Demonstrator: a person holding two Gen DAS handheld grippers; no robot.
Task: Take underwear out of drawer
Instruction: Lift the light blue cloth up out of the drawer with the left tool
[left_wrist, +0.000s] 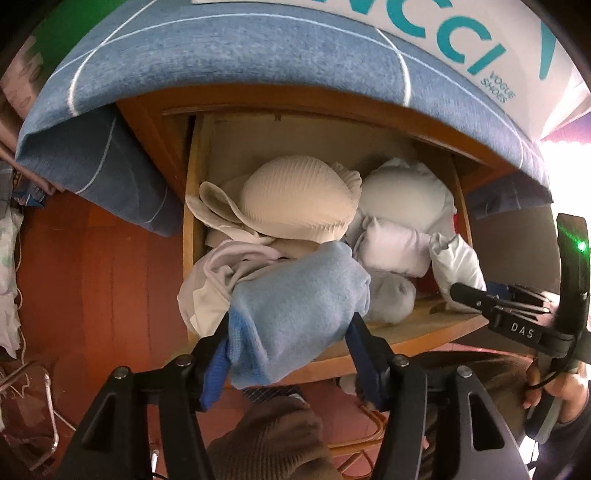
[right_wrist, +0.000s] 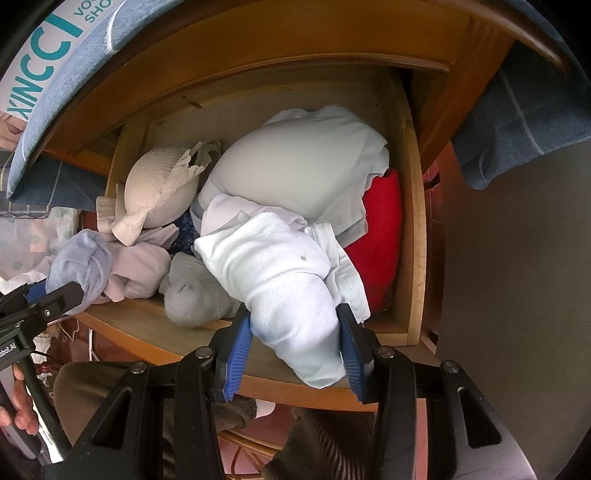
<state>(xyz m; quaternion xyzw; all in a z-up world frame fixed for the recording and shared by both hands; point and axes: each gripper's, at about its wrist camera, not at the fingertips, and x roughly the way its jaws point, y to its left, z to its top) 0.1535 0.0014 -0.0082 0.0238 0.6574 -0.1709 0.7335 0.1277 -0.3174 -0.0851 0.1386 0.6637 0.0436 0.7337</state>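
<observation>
An open wooden drawer is full of folded underwear. In the left wrist view my left gripper is shut on a rolled light blue garment, held over the drawer's front edge. In the right wrist view my right gripper is shut on a rolled white garment, near the drawer's front right. That white roll shows at the right of the left wrist view. Inside lie a beige ribbed bra, a white bundle, a grey piece and a red item.
A blue cloth drapes over the cabinet top and overhangs the drawer, with a white shoe box on it. The person's brown trouser knees sit below the drawer front. Red-brown floor lies to the left, with clutter at its edge.
</observation>
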